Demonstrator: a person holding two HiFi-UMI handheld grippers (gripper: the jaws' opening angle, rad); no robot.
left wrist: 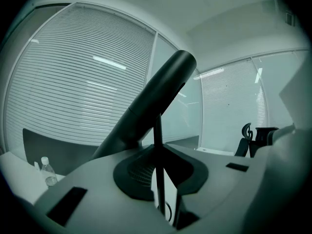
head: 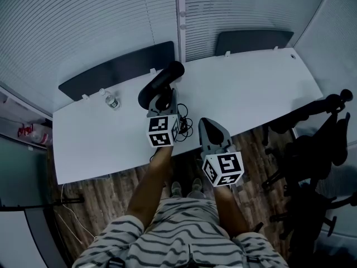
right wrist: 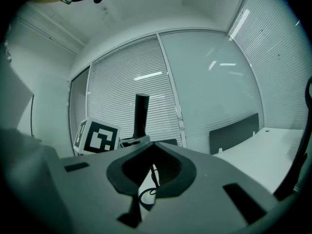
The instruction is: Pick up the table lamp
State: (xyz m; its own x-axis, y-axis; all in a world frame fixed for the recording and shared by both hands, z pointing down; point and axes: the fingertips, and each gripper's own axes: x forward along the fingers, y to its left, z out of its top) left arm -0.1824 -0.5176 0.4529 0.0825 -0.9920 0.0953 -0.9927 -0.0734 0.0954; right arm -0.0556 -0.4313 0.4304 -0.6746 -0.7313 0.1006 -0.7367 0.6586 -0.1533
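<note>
The black table lamp (head: 162, 85) stands over the middle of the white table (head: 251, 88). Its thick tube head (left wrist: 146, 108) slants up to the right in the left gripper view. My left gripper (head: 162, 106) is shut on the lamp's thin black stem (left wrist: 158, 150), which runs upright between the jaws. The lamp's foot is hidden, so I cannot tell whether it touches the table. My right gripper (head: 205, 124) hangs to the right over the table's front edge, jaws drawn together and holding nothing. Its view shows the lamp (right wrist: 141, 113) to the left.
A black cable (head: 184, 128) lies coiled on the table between the grippers. A small water bottle (head: 111, 99) stands to the left. Two dark panels (head: 117, 68) line the table's far edge before blinds. Black office chairs (head: 312, 149) crowd the right side.
</note>
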